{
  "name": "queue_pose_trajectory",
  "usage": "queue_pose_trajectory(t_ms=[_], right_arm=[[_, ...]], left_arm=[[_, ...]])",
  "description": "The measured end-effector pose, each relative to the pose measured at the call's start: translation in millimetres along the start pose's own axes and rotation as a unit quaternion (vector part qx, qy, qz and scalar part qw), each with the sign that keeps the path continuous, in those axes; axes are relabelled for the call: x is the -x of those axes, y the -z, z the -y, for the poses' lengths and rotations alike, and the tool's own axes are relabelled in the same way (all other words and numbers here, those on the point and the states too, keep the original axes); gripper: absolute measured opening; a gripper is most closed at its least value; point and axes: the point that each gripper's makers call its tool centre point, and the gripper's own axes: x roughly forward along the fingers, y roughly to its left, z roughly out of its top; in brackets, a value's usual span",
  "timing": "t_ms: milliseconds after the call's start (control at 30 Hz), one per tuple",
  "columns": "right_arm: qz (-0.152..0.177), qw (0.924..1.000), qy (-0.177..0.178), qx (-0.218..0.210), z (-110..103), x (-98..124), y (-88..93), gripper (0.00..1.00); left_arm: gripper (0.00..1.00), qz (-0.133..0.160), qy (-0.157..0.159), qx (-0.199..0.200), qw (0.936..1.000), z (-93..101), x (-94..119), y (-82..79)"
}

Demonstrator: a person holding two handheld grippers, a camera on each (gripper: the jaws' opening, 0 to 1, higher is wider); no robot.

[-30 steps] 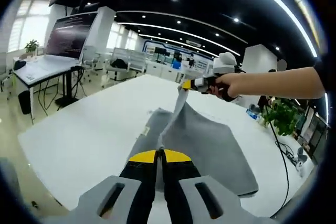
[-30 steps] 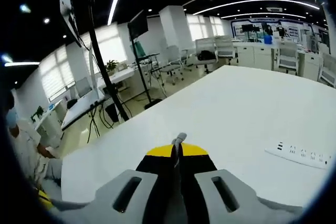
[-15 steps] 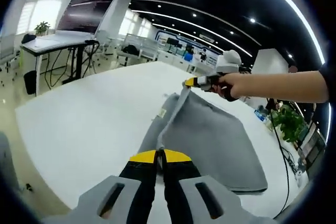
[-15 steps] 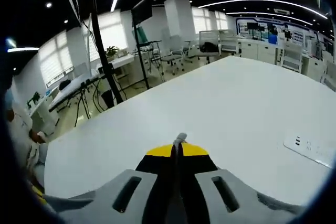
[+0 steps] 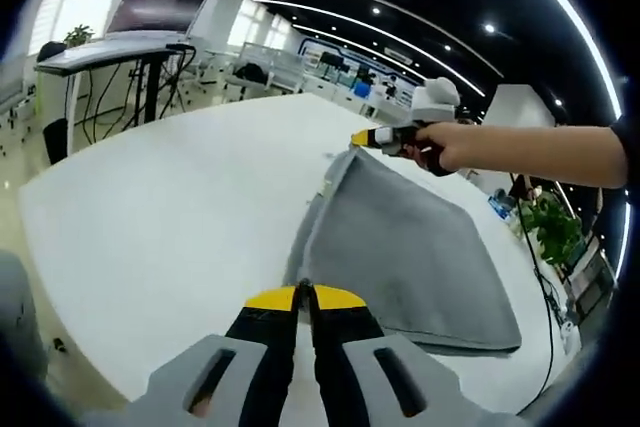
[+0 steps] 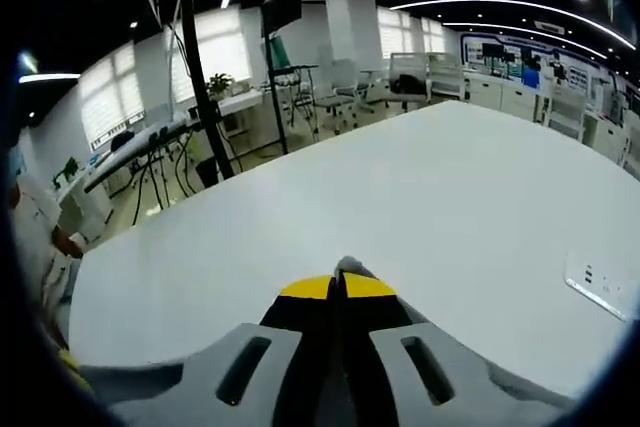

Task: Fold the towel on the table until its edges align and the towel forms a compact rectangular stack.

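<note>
Towel (image 5: 400, 247), a grey rectangular cloth, lies spread on the white table (image 5: 160, 217), with one long edge lifted clear of the surface between two corners. At the left end, the left gripper (image 5: 304, 292) has its yellow-tipped jaws closed on the near corner. At the right end, the right gripper (image 5: 366, 136), held in a person's hand (image 5: 455, 145), pinches the far corner; in the right gripper view its jaws (image 6: 340, 277) meet on a grey sliver, apparently that corner, though little cloth shows. A white power strip (image 6: 605, 287) lies on the table. Risk: unequal travel of the two grippers would skew the fold, misaligning edges; a shallow pinch may slip under tension.
</note>
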Motion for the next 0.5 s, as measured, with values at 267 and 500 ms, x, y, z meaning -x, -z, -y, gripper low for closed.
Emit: queue_pose_trajectory(t_ms=[267,500], right_arm=[[0.005,0.9999,-0.011,-0.007,-1.4,1.6,1.9,0.02],[0.013,0.9998,-0.009,-0.013,0.6,2.8,-0.9,0.11]], left_arm=[[0.16,-0.006,0.007,-0.003,1.0000,0.4,-5.6,0.8],[0.26,0.002,0.005,-0.022,0.9997,0.1,-5.9,-5.9]])
